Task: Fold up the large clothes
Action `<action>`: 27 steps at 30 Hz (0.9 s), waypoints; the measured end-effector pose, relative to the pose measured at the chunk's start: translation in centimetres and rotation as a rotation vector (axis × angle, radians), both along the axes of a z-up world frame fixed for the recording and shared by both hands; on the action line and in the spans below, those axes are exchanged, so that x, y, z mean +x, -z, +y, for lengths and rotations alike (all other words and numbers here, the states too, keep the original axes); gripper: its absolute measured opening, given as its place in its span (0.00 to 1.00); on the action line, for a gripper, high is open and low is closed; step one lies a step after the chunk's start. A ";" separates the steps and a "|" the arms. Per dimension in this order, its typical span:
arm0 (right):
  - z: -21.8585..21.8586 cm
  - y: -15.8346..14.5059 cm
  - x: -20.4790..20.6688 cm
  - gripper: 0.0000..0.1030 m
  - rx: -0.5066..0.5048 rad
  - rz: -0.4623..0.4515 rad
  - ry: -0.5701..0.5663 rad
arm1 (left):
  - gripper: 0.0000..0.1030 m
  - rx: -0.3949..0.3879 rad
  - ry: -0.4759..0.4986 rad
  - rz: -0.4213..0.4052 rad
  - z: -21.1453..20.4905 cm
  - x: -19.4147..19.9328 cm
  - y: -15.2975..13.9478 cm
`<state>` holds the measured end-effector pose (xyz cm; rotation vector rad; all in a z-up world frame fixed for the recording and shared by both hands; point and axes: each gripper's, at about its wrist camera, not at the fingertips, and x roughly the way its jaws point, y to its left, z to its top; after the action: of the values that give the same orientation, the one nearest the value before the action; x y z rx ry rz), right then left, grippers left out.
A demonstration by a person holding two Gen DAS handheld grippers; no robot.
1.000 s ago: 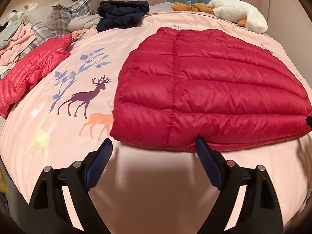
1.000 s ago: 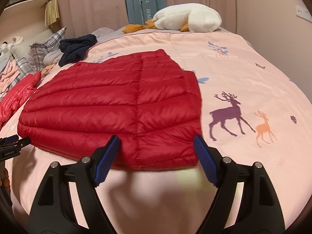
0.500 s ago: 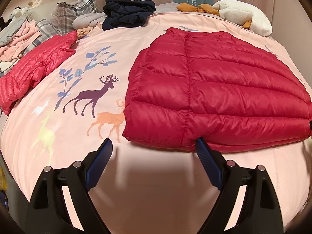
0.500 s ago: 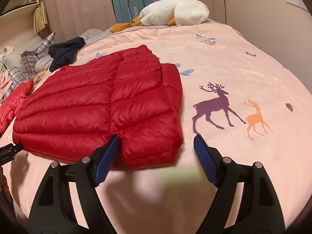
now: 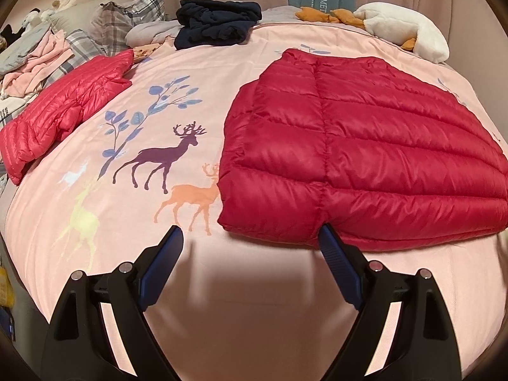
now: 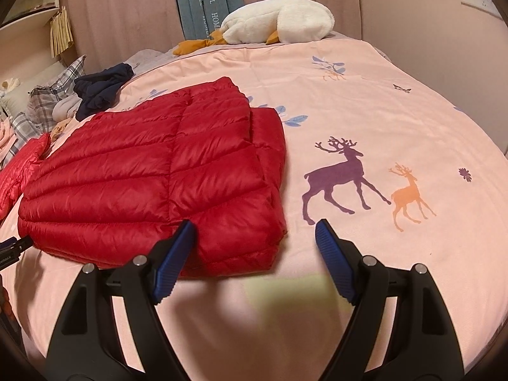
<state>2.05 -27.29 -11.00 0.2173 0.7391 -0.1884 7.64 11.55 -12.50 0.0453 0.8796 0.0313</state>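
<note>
A dark red quilted down jacket (image 5: pixel 358 152) lies folded flat on the pink bed; it also shows in the right wrist view (image 6: pixel 165 171). My left gripper (image 5: pixel 250 238) is open and empty, just in front of the jacket's near left corner. My right gripper (image 6: pixel 254 231) is open and empty, in front of the jacket's near right corner. The left gripper's tip (image 6: pixel 12 246) shows at the left edge of the right wrist view.
The pink deer-print bedspread (image 5: pixel 152 158) covers the bed. A lighter red jacket (image 5: pixel 63 111) lies at the left. Dark navy clothes (image 5: pixel 216 23), plaid pillows (image 5: pixel 127 19) and a white plush goose (image 6: pixel 279 20) lie at the bed's far side.
Both grippers have swung outward: the left one to the left, the right one to the right, so the jacket has slid sideways in each view. Both stay open.
</note>
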 end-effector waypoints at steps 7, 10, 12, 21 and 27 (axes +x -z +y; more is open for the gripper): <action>-0.2 0.0 0.1 0.77 -0.004 0.001 0.000 | 0.85 0.002 -0.001 -0.001 0.1 -0.1 0.0; -0.2 0.0 0.1 0.77 -0.003 0.000 0.000 | 0.85 0.002 -0.002 -0.002 0.2 -0.1 -0.1; -0.2 0.0 0.2 0.77 -0.003 0.001 0.000 | 0.85 0.002 -0.002 -0.002 0.3 -0.1 -0.1; -0.6 0.0 0.2 0.77 -0.001 0.001 0.003 | 0.85 0.002 -0.001 -0.002 0.3 -0.1 -0.1; -0.6 0.1 0.1 0.77 -0.001 0.001 0.003 | 0.85 0.002 -0.001 -0.002 0.3 -0.1 -0.1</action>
<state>2.17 -27.94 -11.09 0.2173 0.7395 -0.1919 7.52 11.86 -12.43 0.0463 0.8778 0.0333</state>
